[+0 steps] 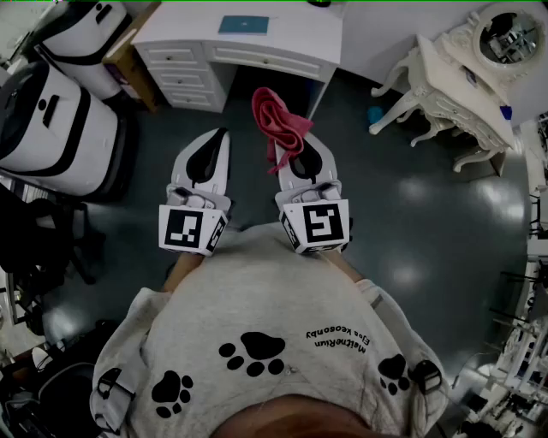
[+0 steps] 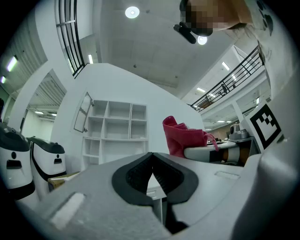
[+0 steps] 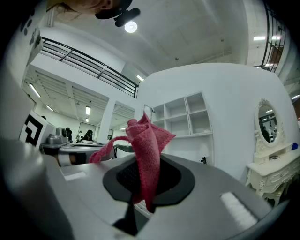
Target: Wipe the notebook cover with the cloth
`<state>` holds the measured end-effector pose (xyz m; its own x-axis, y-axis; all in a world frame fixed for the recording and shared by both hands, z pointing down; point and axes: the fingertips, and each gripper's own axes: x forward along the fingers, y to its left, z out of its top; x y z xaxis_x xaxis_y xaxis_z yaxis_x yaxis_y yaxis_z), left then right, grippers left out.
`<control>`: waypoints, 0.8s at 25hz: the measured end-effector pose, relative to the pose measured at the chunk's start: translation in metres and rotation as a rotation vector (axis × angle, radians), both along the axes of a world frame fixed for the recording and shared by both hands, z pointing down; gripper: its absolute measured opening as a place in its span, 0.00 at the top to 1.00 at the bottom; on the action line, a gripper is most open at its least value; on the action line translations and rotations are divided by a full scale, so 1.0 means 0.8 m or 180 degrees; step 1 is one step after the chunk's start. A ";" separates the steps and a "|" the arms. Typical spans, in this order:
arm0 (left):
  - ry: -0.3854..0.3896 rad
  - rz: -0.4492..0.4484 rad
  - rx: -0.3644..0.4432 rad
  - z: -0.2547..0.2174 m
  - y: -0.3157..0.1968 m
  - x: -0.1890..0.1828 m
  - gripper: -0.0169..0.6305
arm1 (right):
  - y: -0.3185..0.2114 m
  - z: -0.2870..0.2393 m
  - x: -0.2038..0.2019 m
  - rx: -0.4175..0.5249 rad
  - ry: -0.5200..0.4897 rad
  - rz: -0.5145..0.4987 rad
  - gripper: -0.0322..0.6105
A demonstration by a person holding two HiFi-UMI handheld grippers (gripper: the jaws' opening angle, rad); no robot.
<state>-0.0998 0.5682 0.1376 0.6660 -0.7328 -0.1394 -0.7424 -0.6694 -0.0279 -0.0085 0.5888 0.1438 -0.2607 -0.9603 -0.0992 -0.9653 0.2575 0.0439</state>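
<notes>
Your grey paw-print shirt (image 1: 257, 316) fills the bottom of the head view, with both grippers held out just ahead of it over the dark floor (image 1: 402, 205). The right gripper (image 1: 301, 156) is clamped on the pink cloth (image 1: 278, 115), pinching one narrow fold while the rest stands up in a loose bunch above the jaws. The left gripper (image 1: 221, 139) is closed with nothing between its jaws.

What looks like the notebook (image 1: 234, 24), a flat blue rectangle, lies on the white desk (image 1: 291, 21), well apart from both grippers, so the wipe is not yet begun.

When you get there, tip the right gripper so the bunched cloth, not the hard jaw tips, meets the cover. The book will probably slide, so rest the left gripper's closed tips on one corner, then wipe in long strokes away from it.
</notes>
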 end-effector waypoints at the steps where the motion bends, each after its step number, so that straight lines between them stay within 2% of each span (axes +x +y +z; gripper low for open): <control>1: -0.0007 0.0003 0.0001 0.000 -0.001 0.001 0.98 | -0.001 -0.002 0.001 -0.0002 0.0018 0.0005 0.88; 11: -0.0046 0.0045 -0.0023 0.007 -0.012 0.012 0.97 | -0.015 0.005 0.008 -0.0032 0.0016 0.0013 0.88; 17: -0.0073 0.0034 -0.0040 0.006 -0.018 0.014 0.98 | -0.025 0.006 0.015 -0.0090 -0.0200 -0.0033 0.88; 20: -0.0097 0.0013 -0.0084 0.010 -0.024 0.011 0.97 | -0.033 0.007 0.018 -0.0100 -0.0205 -0.0006 0.88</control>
